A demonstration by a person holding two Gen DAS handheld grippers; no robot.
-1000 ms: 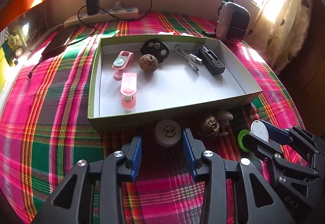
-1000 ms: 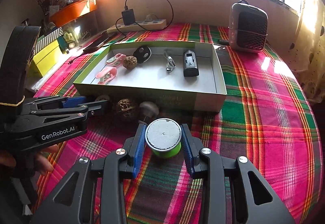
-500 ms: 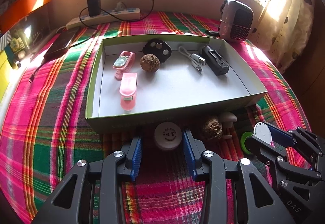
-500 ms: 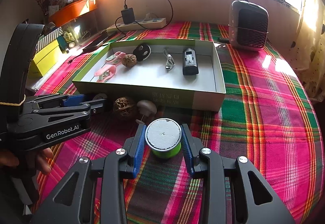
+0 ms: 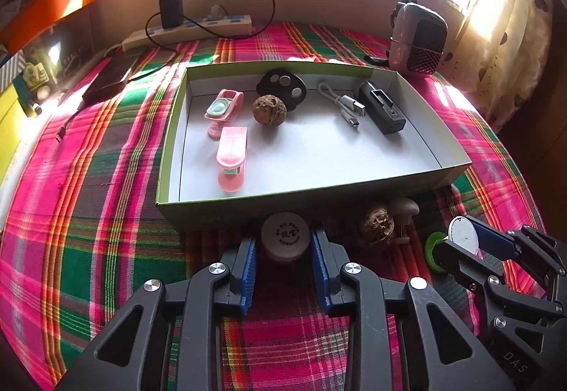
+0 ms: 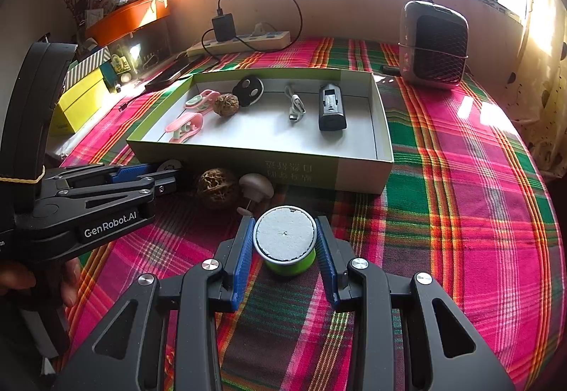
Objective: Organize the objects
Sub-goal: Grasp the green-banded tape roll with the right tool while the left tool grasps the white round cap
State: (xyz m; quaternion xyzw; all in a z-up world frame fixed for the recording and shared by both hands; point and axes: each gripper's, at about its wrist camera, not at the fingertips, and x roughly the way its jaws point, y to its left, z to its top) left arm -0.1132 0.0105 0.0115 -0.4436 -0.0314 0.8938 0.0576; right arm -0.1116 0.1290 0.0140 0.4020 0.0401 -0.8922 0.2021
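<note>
On the plaid pink-and-green woven cloth (image 6: 460,178), just before the near wall of the shallow green cardboard box (image 5: 301,203), the left gripper (image 5: 285,242) closes its ribbed blue pads on a round beige jar with printed lid (image 5: 285,239), which stands upright with its lid facing up. Beside it, the right gripper (image 6: 284,242) clamps a short green cylinder with a rough white foam top (image 6: 285,238), also upright, axis vertical. Between the two lie a wrinkled brown walnut (image 6: 217,188) and a smooth mushroom-shaped knob (image 6: 256,186), close together. Inside the box rest a glossy pink plastic clip (image 5: 231,158), lying lengthwise toward the near wall, and a matte black rectangular charger (image 5: 382,107).
</note>
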